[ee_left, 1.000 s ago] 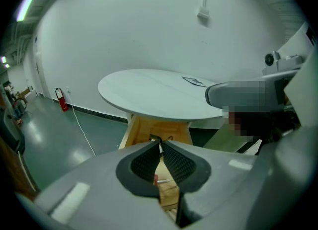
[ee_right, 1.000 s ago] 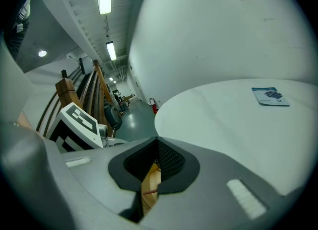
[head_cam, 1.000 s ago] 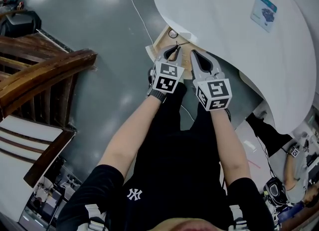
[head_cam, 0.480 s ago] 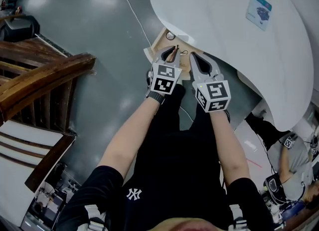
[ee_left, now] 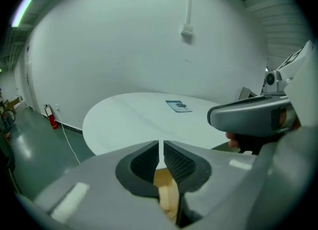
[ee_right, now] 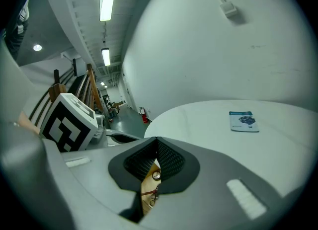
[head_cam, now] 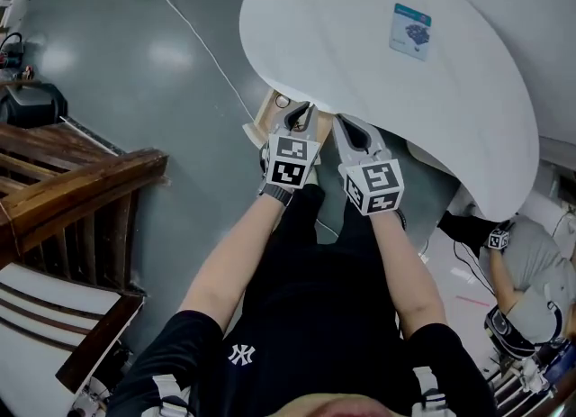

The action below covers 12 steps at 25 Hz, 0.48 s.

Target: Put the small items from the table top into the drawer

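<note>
The left gripper (head_cam: 301, 112) and right gripper (head_cam: 345, 125), both clenched empty, hover over the one open drawer (head_cam: 263, 119) under the round table (head_cam: 342, 55)'s rim; one leaflet (head_cam: 410, 28) lies atop.

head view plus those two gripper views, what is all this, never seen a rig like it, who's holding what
There is no robot here. A person in a black shirt holds a hand-held gripper in each hand. The head view comes from a camera on the person's head, looking down past the arms. In it the left gripper and the right gripper reach toward the edge of a round white table. The cubes with black-and-white squares are part of the grippers.

Each of the other two pictures comes from a camera riding on one gripper, looking along its grey tongs. Both pairs of tongs are closed with nothing between them.

On the table I can see a small blue-and-white printed card. Under the table's edge a pale wooden drawer stands open, with a few small things inside, too small to name.
</note>
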Each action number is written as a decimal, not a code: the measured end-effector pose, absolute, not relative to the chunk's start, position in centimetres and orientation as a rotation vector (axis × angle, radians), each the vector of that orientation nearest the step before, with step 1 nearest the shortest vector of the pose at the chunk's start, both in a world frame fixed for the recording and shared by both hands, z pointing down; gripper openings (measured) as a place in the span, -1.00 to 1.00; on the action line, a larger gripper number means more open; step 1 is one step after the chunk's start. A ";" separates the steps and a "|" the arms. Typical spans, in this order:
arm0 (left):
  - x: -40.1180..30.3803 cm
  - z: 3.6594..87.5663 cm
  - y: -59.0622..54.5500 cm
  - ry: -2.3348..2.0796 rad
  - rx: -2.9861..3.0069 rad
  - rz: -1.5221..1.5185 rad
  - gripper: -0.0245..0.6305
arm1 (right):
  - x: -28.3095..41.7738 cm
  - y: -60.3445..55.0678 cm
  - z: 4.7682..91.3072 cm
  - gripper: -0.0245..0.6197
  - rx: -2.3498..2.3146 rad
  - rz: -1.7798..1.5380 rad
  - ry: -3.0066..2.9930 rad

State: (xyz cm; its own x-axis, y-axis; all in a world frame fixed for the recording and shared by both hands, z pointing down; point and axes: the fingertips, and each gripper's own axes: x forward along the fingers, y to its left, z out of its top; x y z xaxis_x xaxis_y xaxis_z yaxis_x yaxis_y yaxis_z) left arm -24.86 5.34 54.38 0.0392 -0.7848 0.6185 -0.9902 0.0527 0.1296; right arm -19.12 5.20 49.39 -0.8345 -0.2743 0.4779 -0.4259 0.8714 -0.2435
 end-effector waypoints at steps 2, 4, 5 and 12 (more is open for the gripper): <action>-24.1 53.1 4.0 -1.785 1.828 0.484 -0.81 | -18.2 4.3 48.3 -0.85 0.562 0.457 -2.616; -23.3 51.8 3.0 -1.779 1.873 0.480 -0.81 | -17.3 3.5 47.3 -0.85 0.608 0.439 -2.623; -22.8 51.2 2.6 -1.775 1.892 0.479 -0.81 | -16.8 3.2 46.8 -0.85 0.628 0.434 -2.624; -19.1 48.0 -0.7 -1.735 2.024 0.482 -0.81 | -13.3 1.5 44.1 -0.85 0.752 0.397 -2.633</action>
State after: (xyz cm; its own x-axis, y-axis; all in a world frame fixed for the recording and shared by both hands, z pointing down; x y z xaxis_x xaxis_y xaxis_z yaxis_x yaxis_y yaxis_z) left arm -19.08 -0.68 48.04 0.1569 -0.8383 0.5222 -0.9875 -0.1253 0.0955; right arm -13.28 1.48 44.07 -0.7880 -0.4466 0.4239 -0.5517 0.8177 -0.1642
